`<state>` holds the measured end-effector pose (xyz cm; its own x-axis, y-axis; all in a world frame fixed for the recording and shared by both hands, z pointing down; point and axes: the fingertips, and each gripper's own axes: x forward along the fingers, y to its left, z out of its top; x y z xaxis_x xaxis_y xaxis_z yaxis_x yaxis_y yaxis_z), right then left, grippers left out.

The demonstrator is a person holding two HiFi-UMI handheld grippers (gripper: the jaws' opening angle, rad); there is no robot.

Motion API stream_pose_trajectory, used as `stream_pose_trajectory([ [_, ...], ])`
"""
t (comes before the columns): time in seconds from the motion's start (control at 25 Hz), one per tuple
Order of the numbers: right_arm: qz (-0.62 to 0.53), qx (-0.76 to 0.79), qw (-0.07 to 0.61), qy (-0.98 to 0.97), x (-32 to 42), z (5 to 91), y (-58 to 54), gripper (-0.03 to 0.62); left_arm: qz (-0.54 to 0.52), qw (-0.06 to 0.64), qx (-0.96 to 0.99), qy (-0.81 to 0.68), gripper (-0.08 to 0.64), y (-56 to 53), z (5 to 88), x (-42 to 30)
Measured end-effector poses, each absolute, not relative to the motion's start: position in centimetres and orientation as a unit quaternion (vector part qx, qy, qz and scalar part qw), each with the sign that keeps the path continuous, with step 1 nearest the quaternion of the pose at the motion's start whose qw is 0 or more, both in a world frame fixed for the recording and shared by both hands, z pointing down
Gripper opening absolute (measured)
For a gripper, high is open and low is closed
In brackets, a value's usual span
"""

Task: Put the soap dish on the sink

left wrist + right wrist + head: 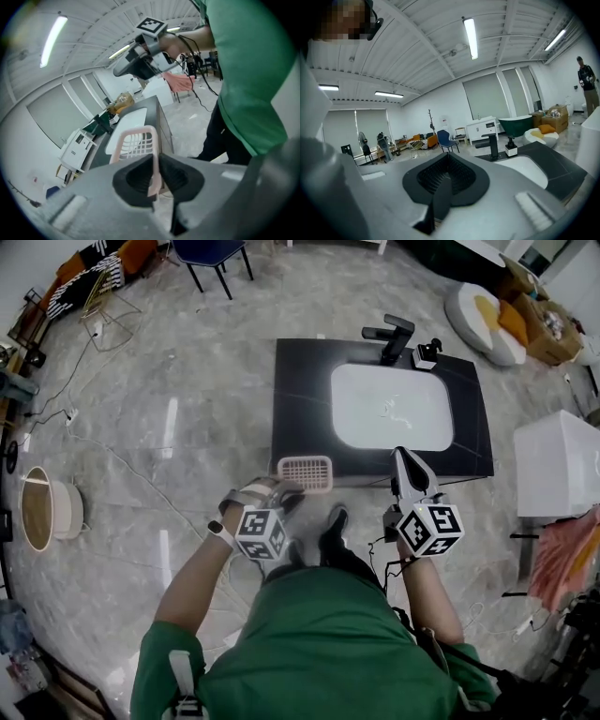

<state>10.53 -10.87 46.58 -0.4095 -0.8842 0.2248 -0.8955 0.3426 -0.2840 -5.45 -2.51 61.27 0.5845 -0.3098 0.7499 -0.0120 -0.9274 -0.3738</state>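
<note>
My left claw (156, 171) is clamped on the pink soap dish (136, 143), jaws pinching one thin edge of its rim. The dish is at the near left corner of the black sink counter (300, 399), left of the white basin (392, 407); I cannot tell whether it touches the top. My right claw (445, 180) has its jaws together on nothing and hovers at the counter's near edge, right of the dish. The faucet (394, 337) stands on the far side.
</note>
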Motion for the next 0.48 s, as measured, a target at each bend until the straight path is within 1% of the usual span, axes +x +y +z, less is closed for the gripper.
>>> stream_pose_trajectory([
  [0.16, 0.183, 0.525, 0.011, -0.831, 12.1, 46.4, -15.3, 0.003, -0.461, 0.157, -0.868, 0.097, 0.041, -6.0, 62.4, -4.1],
  [0.36, 0.197, 0.501, 0.005, -0.843, 14.3, 47.3, -20.1, 0.002, -0.478, 0.099, -0.867, 0.105, 0.041, -10.0, 65.5, -3.5],
  [0.48, 0.202, 0.489, 0.005, -0.849, 14.9, 47.6, -22.2, 0.002, -0.5, 0.084, -0.856, 0.105, 0.041, -11.9, 67.2, -3.9],
])
